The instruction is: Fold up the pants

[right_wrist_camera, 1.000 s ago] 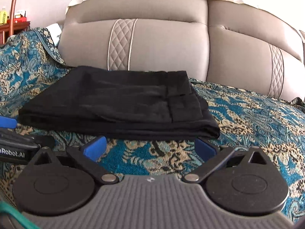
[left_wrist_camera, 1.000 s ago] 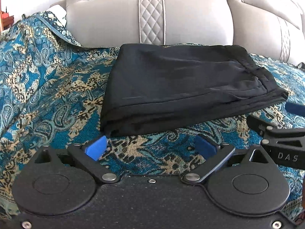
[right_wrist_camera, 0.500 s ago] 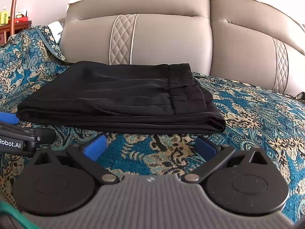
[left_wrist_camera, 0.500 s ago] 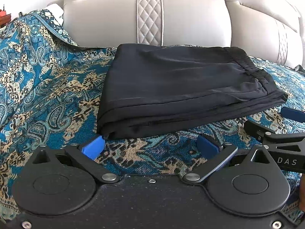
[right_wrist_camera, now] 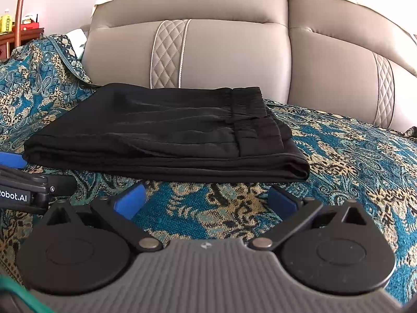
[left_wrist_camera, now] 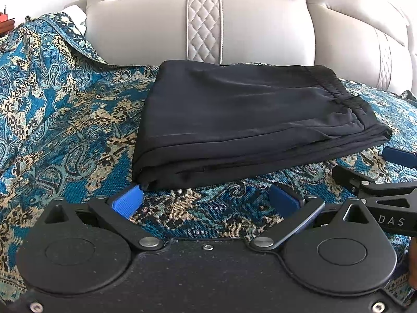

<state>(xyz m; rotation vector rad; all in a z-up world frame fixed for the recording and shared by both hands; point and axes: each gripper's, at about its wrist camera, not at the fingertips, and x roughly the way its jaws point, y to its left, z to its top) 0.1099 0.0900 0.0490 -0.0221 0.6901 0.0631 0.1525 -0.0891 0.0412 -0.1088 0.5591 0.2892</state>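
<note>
The black pants [left_wrist_camera: 247, 122] lie folded into a flat rectangle on the patterned blue throw, waistband at the right; they also show in the right wrist view [right_wrist_camera: 166, 133]. My left gripper [left_wrist_camera: 206, 200] is open and empty, its blue pads just short of the pants' near edge, the left pad [left_wrist_camera: 127, 200] next to the near left corner. My right gripper [right_wrist_camera: 206, 202] is open and empty, a little in front of the near folded edge. Each gripper shows at the edge of the other's view.
The blue and gold patterned throw [left_wrist_camera: 60, 120] covers the seat of a grey leather sofa, whose backrest [left_wrist_camera: 203, 26] rises right behind the pants. A wooden side table [right_wrist_camera: 15, 36] with small items stands at the far left.
Both grippers have shifted slightly nearer the pants' front edge, and the views tilted a little. The pants have not moved and both jaws stay open.
</note>
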